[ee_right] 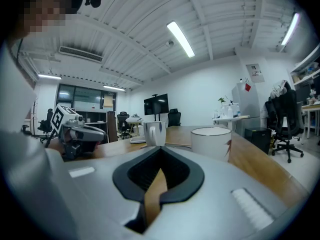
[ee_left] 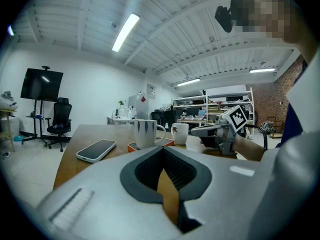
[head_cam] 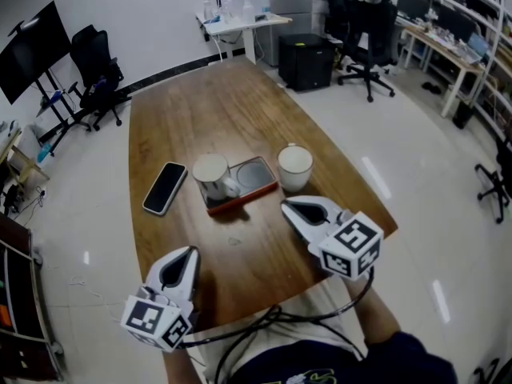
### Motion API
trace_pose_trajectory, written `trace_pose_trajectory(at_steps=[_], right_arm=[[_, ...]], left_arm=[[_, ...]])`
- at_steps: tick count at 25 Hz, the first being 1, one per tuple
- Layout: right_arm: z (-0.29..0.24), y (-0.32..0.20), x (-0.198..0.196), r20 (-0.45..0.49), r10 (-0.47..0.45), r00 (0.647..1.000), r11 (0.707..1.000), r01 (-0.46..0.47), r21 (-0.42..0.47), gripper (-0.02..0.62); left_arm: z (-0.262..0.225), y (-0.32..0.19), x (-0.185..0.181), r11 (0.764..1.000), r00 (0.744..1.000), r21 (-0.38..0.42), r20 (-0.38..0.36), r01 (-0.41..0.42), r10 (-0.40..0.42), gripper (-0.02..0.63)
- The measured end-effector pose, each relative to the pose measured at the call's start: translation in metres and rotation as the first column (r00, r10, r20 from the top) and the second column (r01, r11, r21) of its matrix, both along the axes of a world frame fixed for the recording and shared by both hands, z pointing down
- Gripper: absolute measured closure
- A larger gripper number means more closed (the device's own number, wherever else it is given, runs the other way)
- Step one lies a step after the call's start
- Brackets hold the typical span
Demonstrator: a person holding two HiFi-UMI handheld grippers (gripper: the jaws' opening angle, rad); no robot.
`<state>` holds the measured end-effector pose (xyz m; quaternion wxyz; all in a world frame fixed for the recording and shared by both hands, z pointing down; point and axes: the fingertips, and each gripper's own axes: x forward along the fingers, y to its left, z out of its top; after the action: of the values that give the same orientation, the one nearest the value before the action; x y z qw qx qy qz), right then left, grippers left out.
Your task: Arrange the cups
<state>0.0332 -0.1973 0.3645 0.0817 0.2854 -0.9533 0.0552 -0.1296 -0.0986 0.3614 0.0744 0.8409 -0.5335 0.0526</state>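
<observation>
A white mug with blue marks and a handle (head_cam: pixel 212 178) stands on the left end of an orange-rimmed tray (head_cam: pixel 256 174) in the middle of the wooden table (head_cam: pixel 216 110). A second white cup (head_cam: pixel 294 168) stands on the table just right of the tray. My right gripper (head_cam: pixel 285 206) is shut and empty, its tips a little in front of that cup (ee_right: pixel 210 141). My left gripper (head_cam: pixel 192 250) is shut and empty near the table's front edge, pointing toward the mug (ee_left: pixel 145 134). Neither gripper touches a cup.
A phone (head_cam: pixel 164 187) lies face up left of the mug. Past the far end of the table are a black box (head_cam: pixel 306 61), office chairs (head_cam: pixel 366 22), a white desk (head_cam: pixel 240 24) and a screen on a stand (head_cam: pixel 34 50).
</observation>
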Motion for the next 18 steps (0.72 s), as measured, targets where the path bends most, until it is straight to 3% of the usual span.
trace_pose_trajectory(at_steps=[15,18], right_arm=[[-0.0007,-0.0008,-0.0001,0.007,0.002,1.000,1.000,-0.002,0.012,0.592],[-0.0004,0.0054,-0.0015,0.005,-0.037,0.999,0.999,0.037,0.006,0.593]], left_arm=[[0.0009,0.0001,-0.0001,1.000,1.000,0.000,0.001,-0.001,0.001,0.603],[0.0009,0.0008,0.0002,1.000,1.000,0.000,0.000,-0.001,0.001,0.603]])
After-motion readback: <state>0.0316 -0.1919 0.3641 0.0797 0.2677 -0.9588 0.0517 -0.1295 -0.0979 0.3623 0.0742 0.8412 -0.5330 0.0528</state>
